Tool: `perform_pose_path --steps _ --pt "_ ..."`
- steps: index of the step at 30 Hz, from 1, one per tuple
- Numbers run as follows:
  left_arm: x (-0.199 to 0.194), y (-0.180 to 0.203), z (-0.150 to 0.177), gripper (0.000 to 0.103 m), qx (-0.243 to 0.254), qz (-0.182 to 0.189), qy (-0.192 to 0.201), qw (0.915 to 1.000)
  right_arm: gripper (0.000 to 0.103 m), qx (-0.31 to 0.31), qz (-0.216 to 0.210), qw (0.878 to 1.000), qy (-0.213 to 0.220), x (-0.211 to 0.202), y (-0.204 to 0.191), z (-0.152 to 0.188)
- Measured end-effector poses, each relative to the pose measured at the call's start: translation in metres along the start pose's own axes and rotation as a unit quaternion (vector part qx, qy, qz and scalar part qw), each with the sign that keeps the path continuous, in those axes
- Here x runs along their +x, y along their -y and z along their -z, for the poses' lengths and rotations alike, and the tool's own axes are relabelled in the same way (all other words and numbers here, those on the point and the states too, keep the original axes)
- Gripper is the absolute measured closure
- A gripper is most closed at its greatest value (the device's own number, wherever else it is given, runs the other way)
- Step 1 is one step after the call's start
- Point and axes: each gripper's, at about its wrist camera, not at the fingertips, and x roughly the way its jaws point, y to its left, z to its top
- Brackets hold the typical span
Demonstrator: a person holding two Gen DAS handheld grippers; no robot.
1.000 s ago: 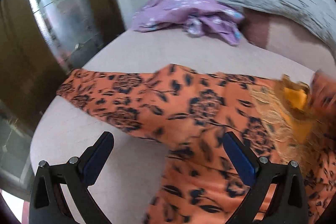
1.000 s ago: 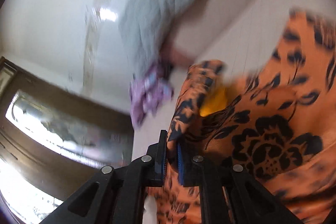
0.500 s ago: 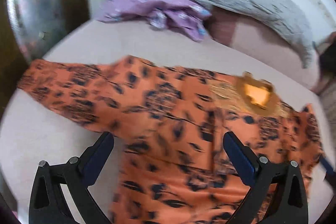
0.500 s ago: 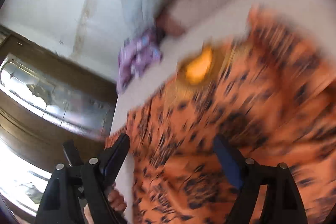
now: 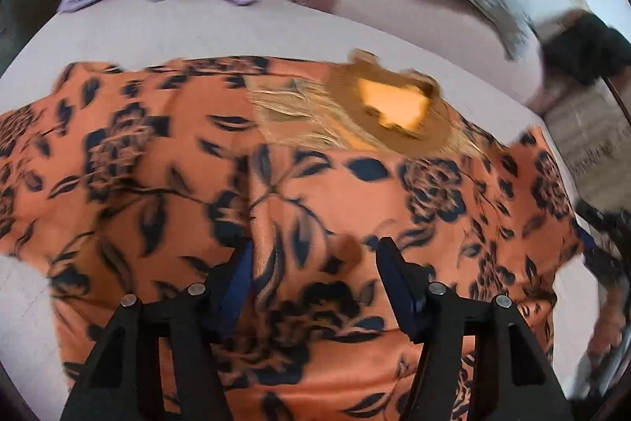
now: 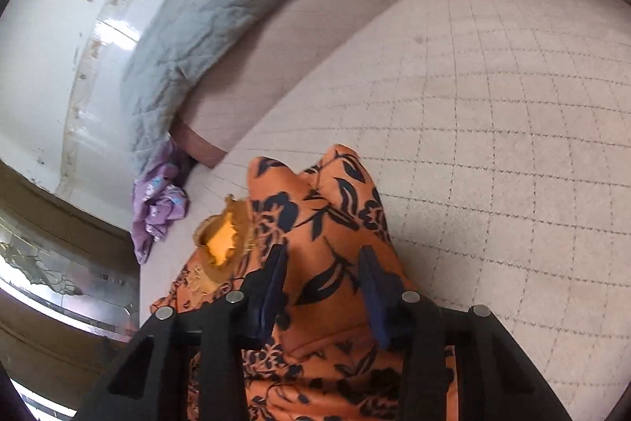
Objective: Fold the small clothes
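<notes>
An orange floral garment [image 5: 315, 192] lies spread on the bed [image 6: 493, 105], its embroidered neckline [image 5: 394, 105] toward the grey pillow [image 6: 205, 26]. Both the left gripper [image 5: 311, 263] and right gripper [image 6: 321, 271] stand apart above it, holding nothing. The cloth looks thin, limp, likely slippery; pinch a sleeve or hem edge.

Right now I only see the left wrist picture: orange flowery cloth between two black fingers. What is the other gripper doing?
Observer: The right gripper is open, with one finger on either side of a raised corner of the orange floral garment.
Operator: What lies beyond that corner?
Observer: The bedcover, which is stitched in a grid of squares.
Operator: And off to the side?
Observer: A wooden cabinet with an etched mirror panel stands past the crumpled purple garment.
</notes>
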Motion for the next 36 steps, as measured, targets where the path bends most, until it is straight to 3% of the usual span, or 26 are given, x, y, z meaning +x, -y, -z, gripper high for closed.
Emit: perform_pose_path --steps 2,4,6,8,12,17,21,24,26,27,28,30,32,33,34,35,36 --pt "0.007 0.003 -0.002 0.047 0.021 -0.018 0.001 0.9996 0.063 0.011 0.007 1.0 -0.026 0.011 0.006 0.003" --pt "0.009 0.001 -0.003 0.075 0.023 -0.026 0.006 0.9994 0.063 0.018 0.008 0.999 -0.043 0.02 0.009 0.006" --pt "0.008 -0.006 -0.007 0.09 0.006 0.011 0.008 0.9999 0.063 0.012 0.013 0.998 -0.052 0.026 0.008 0.01" --pt "0.003 -0.011 -0.011 0.092 -0.004 0.028 0.019 0.9994 0.063 -0.003 0.02 0.998 -0.052 0.03 0.002 0.012" --pt "-0.017 -0.006 -0.014 0.094 0.013 0.021 0.056 0.9981 0.063 -0.014 0.014 0.999 -0.041 0.026 -0.005 0.014" --pt "-0.044 -0.016 -0.022 0.1 0.021 -0.043 0.096 0.9943 0.063 -0.052 -0.004 0.998 0.024 0.0 -0.023 0.016" --pt "-0.048 -0.042 -0.024 0.1 -0.008 -0.065 0.089 0.9938 0.063 -0.075 -0.01 0.997 0.008 0.006 -0.035 0.023" --pt "-0.037 -0.047 -0.024 0.1 -0.028 -0.032 0.057 0.9975 0.063 -0.064 0.004 0.998 -0.009 0.02 -0.033 0.028" --pt "-0.029 -0.044 -0.025 0.096 -0.029 -0.033 0.046 0.998 0.063 -0.066 0.009 0.998 -0.005 0.021 -0.032 0.027" --pt "-0.024 -0.043 -0.026 0.08 -0.031 -0.037 0.042 0.9979 0.063 -0.069 0.012 0.998 -0.003 0.02 -0.032 0.026" --pt "-0.024 -0.044 -0.025 0.054 -0.034 -0.037 0.042 0.9979 0.063 -0.07 0.014 0.997 -0.001 0.019 -0.032 0.026" --pt "-0.02 -0.045 -0.022 0.027 -0.042 -0.04 0.036 0.9976 0.063 -0.067 0.016 0.998 -0.005 0.019 -0.029 0.027" --pt "-0.011 -0.047 -0.017 0.028 -0.043 -0.031 0.02 0.9984 0.062 -0.065 0.018 0.998 -0.011 0.024 -0.03 0.027" --pt "-0.013 -0.045 -0.015 0.048 -0.04 -0.024 0.019 0.9987 0.061 -0.067 0.02 0.997 -0.013 0.025 -0.031 0.027" --pt "-0.01 -0.041 -0.014 0.087 -0.034 -0.019 0.017 0.9991 0.061 -0.069 0.02 0.997 -0.013 0.026 -0.031 0.027" --pt "-0.008 -0.037 -0.013 0.102 -0.026 -0.02 0.013 0.9994 0.061 -0.073 0.021 0.997 -0.012 0.027 -0.033 0.027" --pt "-0.009 -0.034 -0.012 0.099 -0.019 -0.021 0.019 0.9994 0.061 -0.076 0.022 0.997 -0.011 0.026 -0.034 0.026"
